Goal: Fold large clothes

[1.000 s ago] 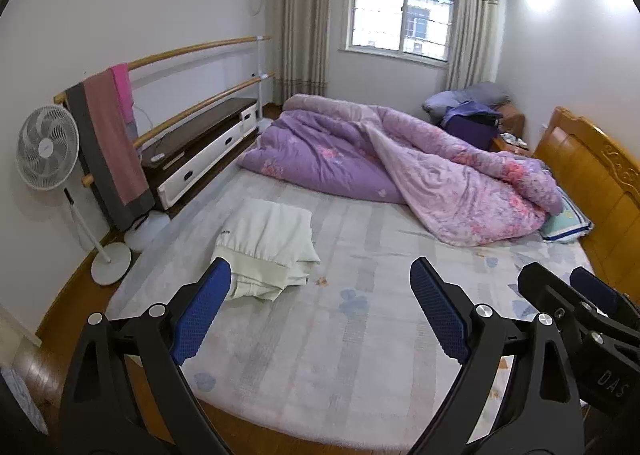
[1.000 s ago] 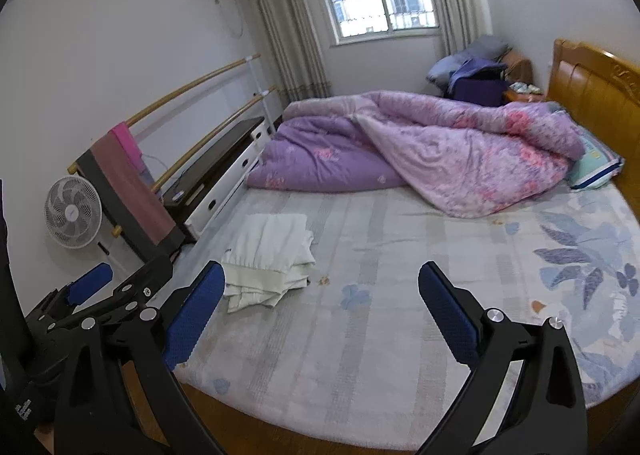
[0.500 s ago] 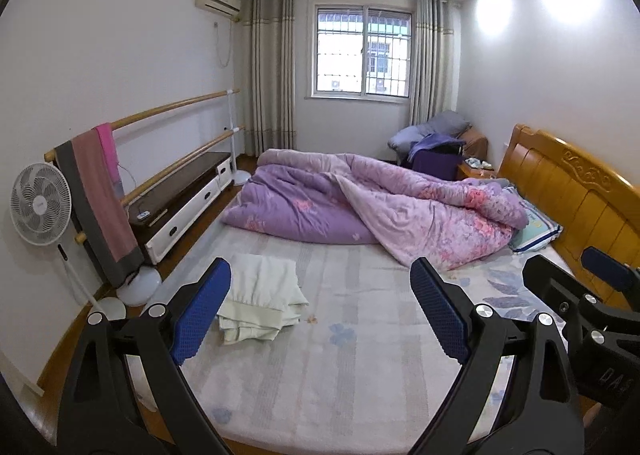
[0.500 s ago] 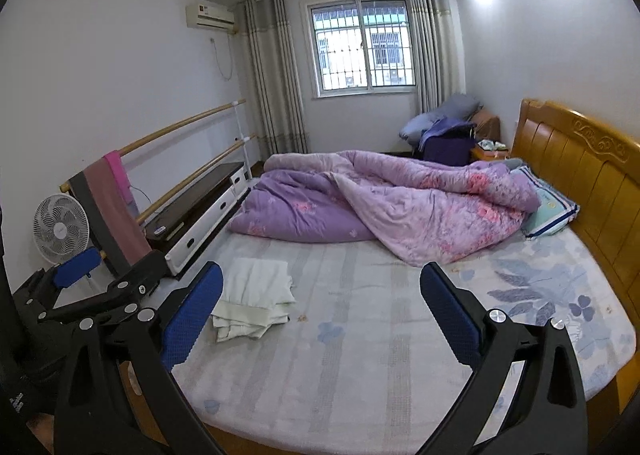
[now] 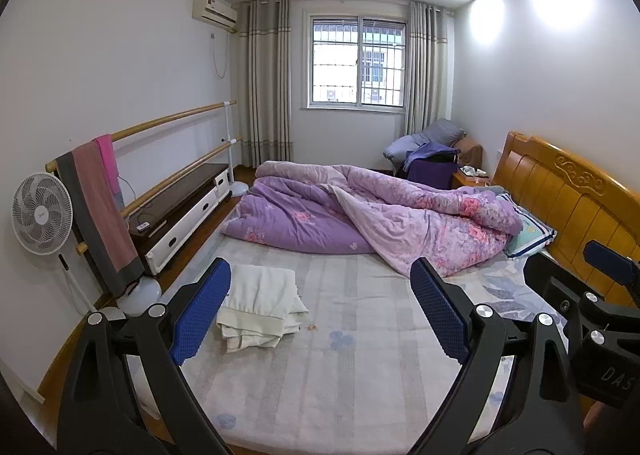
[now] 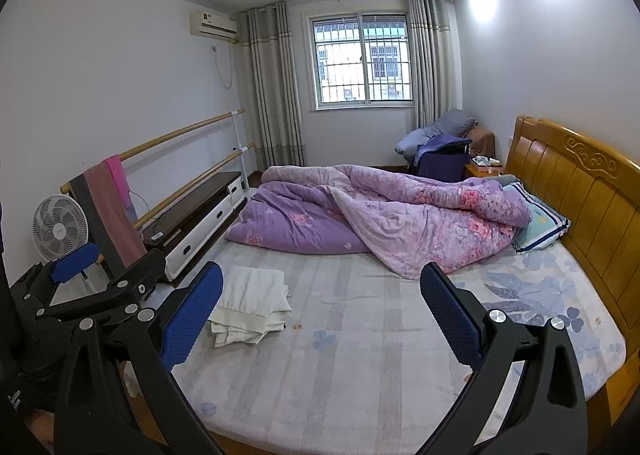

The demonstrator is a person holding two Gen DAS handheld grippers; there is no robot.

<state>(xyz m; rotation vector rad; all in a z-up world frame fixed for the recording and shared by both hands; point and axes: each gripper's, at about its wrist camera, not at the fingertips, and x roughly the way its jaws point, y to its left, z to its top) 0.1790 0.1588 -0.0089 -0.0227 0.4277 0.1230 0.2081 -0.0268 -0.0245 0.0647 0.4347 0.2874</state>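
Observation:
A folded cream-white garment [image 5: 260, 309] [image 6: 250, 309] lies near the left side of the bed [image 5: 352, 375] [image 6: 360, 367]. My left gripper [image 5: 320, 311] is open and held well back from the bed's foot, with nothing between its blue pads. My right gripper [image 6: 320, 319] is open too and empty. The right gripper's black body [image 5: 592, 315] shows at the right edge of the left wrist view. In the right wrist view the left gripper's body [image 6: 92, 287] is at the left edge. Neither gripper touches the garment.
A rumpled purple floral duvet [image 5: 380, 215] fills the far half of the bed, by a pillow [image 5: 528, 231] and wooden headboard [image 5: 568, 207]. Left of the bed stand a fan [image 5: 42, 215], a rail with towels [image 5: 100, 207] and a low cabinet [image 5: 180, 211].
Both grippers have drawn back and tilted upward from the bed. The garment now looks smaller and farther off, and more of the walls and ceiling shows. Both stayed open.

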